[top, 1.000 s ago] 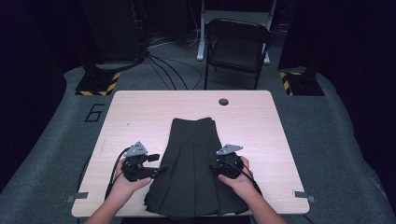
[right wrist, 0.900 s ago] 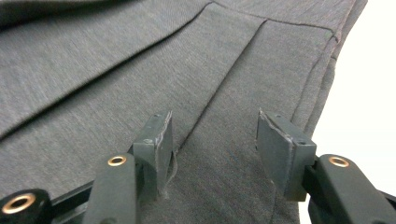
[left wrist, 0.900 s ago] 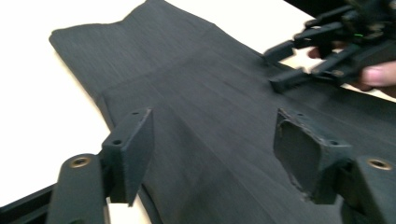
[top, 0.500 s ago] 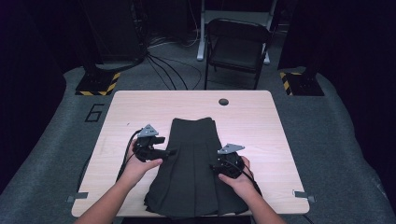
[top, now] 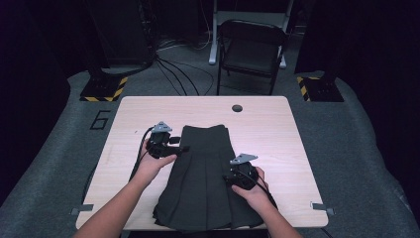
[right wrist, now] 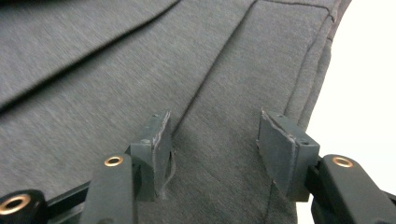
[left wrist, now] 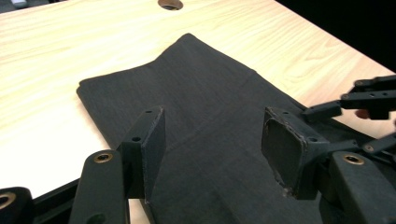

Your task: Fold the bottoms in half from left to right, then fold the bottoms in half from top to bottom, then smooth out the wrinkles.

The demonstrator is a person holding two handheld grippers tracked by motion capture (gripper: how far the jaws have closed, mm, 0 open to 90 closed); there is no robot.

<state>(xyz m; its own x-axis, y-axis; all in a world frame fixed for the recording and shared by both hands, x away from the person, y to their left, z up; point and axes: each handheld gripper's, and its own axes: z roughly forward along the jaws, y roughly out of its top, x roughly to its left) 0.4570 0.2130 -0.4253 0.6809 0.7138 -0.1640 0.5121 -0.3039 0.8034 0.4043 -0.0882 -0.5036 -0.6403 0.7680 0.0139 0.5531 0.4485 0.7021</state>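
A dark pleated skirt (top: 205,183) lies flat on the table (top: 277,134). The left tongs (left wrist: 212,140) hover over its waist end, jaws apart and just closing with nothing gripped. The right tongs (right wrist: 212,140) rest spread on the fabric.

Your desk (top: 277,129) is lit evenly from overhead w/ soft shadows; the room around it falls to near black. In the right gripper view the desk blows out to white at the right edge, and the grey cloth (right wrist: 140,70) blurs toward the upper left.
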